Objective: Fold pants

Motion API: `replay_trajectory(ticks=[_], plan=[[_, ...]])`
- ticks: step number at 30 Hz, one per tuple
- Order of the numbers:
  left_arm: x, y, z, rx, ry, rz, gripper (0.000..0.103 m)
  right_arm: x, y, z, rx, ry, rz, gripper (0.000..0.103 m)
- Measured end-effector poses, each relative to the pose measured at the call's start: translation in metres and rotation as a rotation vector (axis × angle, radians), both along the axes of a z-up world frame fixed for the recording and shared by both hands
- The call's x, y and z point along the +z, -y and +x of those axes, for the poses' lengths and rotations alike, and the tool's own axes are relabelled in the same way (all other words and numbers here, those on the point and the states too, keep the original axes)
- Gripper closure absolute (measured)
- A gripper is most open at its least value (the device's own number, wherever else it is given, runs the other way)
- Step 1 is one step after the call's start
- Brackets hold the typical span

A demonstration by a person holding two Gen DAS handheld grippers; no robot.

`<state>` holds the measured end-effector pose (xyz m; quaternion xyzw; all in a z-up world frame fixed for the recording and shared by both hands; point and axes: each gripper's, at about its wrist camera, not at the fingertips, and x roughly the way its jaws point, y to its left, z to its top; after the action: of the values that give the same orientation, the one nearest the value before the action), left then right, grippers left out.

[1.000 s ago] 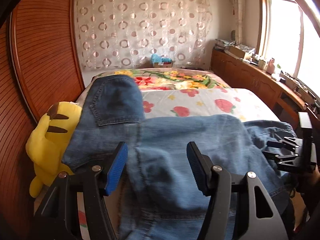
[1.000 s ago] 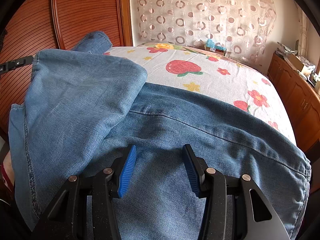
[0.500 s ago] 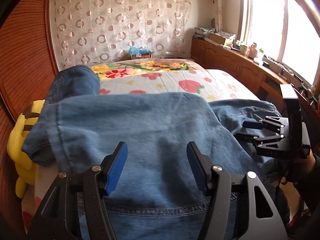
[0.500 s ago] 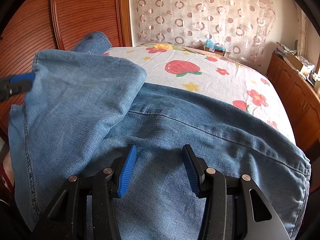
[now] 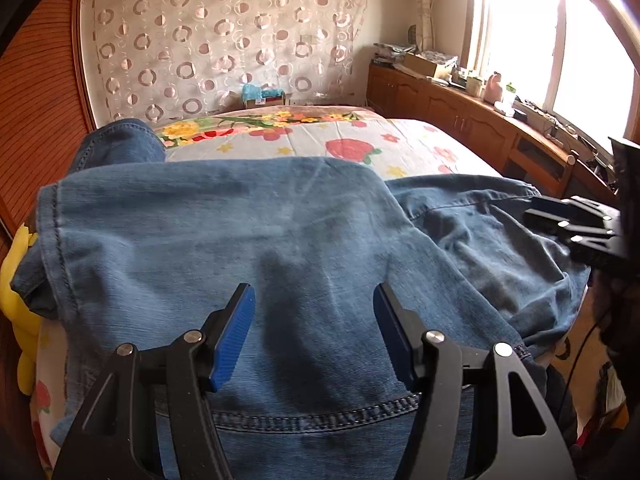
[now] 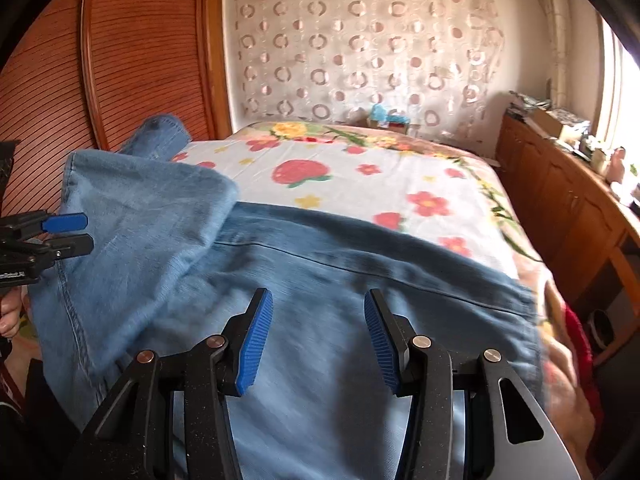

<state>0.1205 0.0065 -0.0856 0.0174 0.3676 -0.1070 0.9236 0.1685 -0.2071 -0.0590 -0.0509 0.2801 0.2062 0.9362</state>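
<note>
Two grippers hover over the pants (image 5: 248, 240), and neither has hold of anything: the left gripper (image 5: 314, 336) stands with its blue pads well apart above the denim, nothing pinched between them, and the right gripper (image 6: 312, 340) likewise has its jaws spread with only flat cloth showing in the gap. We take the jeans as our landmark. They lie across the near end of the bed (image 6: 360, 184), with one portion already laid over on itself at the side nearest the wooden wardrobe (image 6: 120, 60), so that a hemmed edge runs down that side; a further bit of denim pokes out beyond the pile toward the curtain (image 5: 224, 40). A yellow plush toy (image 5: 16, 300) sits just beside the jeans on the wardrobe side, partly under the overhanging cloth. On the opposite side, toward the window, the rest of the jeans lie looser and rumpled. We judge that one fold is down and that we are between grasps, lining up for the next. That next move, as we read it, calls for each gripper to come down onto an edge of the pile, one at the hemmed side and one at the rumpled side, close on both layers together, and carry them over evenly so the folded layer does not slide or drag the toy along.
</note>
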Motion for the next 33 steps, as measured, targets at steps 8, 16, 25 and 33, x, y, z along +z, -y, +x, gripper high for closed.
replay_trajectory(ticks=[8,16,25,33], plan=[[-0.009,0.012,0.001,-0.021,-0.02,-0.001,0.041,-0.001,0.053,-0.032,-0.116,-0.002,-0.036,0.053],[-0.017,0.024,0.003,-0.045,-0.04,0.0,0.04,-0.021,0.099,-0.04,-0.26,-0.084,-0.025,0.048],[-0.032,0.03,0.005,-0.035,-0.045,0.015,0.03,-0.034,0.125,-0.039,-0.312,-0.162,0.006,0.048],[-0.031,0.032,0.005,-0.037,-0.053,0.029,0.028,-0.036,0.126,-0.045,-0.261,-0.199,0.047,0.048]])
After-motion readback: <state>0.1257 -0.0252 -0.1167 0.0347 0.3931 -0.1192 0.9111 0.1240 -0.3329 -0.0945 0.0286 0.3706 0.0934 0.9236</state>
